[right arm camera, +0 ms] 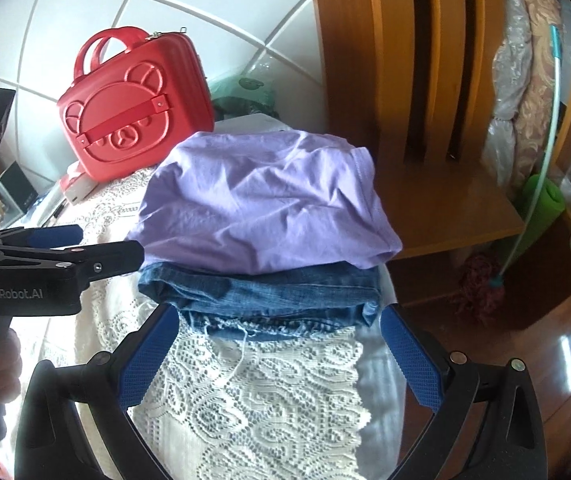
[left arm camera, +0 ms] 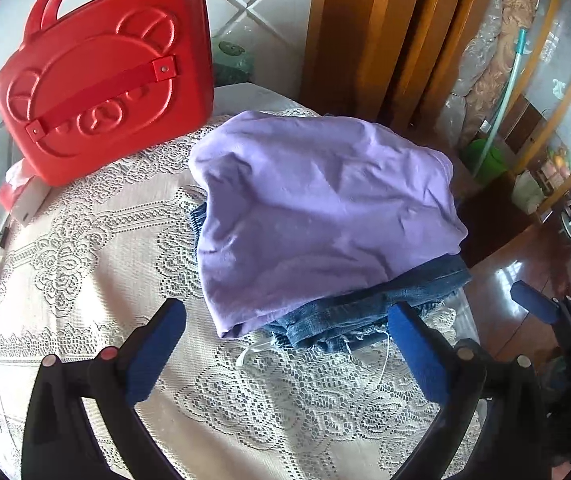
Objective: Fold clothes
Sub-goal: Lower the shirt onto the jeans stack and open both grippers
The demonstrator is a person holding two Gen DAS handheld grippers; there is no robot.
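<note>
Fold step seemingly finished: purple shirt [right arm camera: 261, 204] stacked on folded jeans [right arm camera: 261, 292] just ahead of right gripper [right arm camera: 281, 354] and left gripper [left arm camera: 285, 350], both spread, empty. Next: fetching another garment.

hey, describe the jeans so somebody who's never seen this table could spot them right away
Find the table with the lace cloth. On it, in front of a red case, sits a folded purple shirt. The jeans lie directly beneath it: blue denim with a frayed white edge.
</note>
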